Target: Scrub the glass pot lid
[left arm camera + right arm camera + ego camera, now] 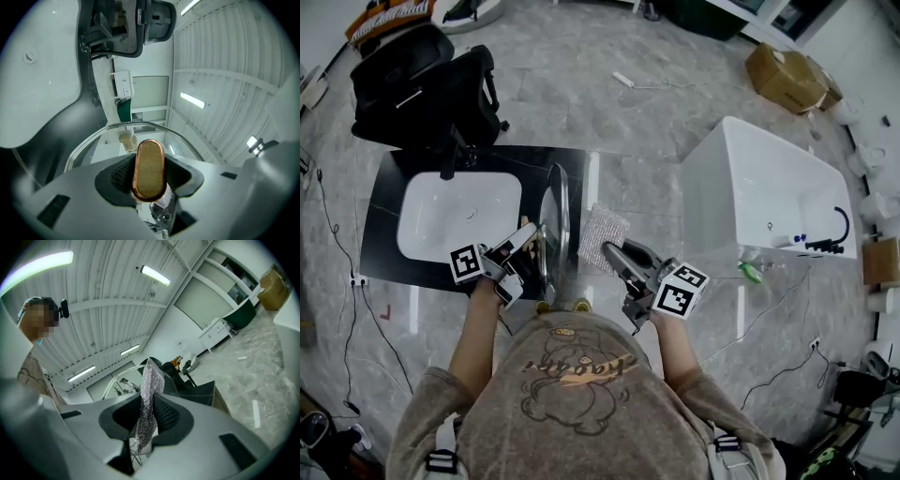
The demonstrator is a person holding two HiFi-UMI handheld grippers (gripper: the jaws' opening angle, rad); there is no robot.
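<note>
The glass pot lid [555,223] stands on edge over the right end of the black counter. My left gripper [533,247] is shut on its handle. In the left gripper view the oval copper-rimmed handle [149,168] sits between the pads of the left gripper [149,177], and the lid's metal rim [137,124] arcs beyond it. My right gripper [615,253] is shut on a silvery mesh scrubbing cloth [605,231], held just right of the lid and apart from it. In the right gripper view the cloth [150,394] rises between the pads of the right gripper [146,420].
A white sink basin [457,216] is set in the black counter [384,211] left of the lid. A black office chair [422,89] stands behind it. A white bathtub [769,192] lies to the right, with cardboard boxes [787,77] beyond. Cables trail over the grey floor.
</note>
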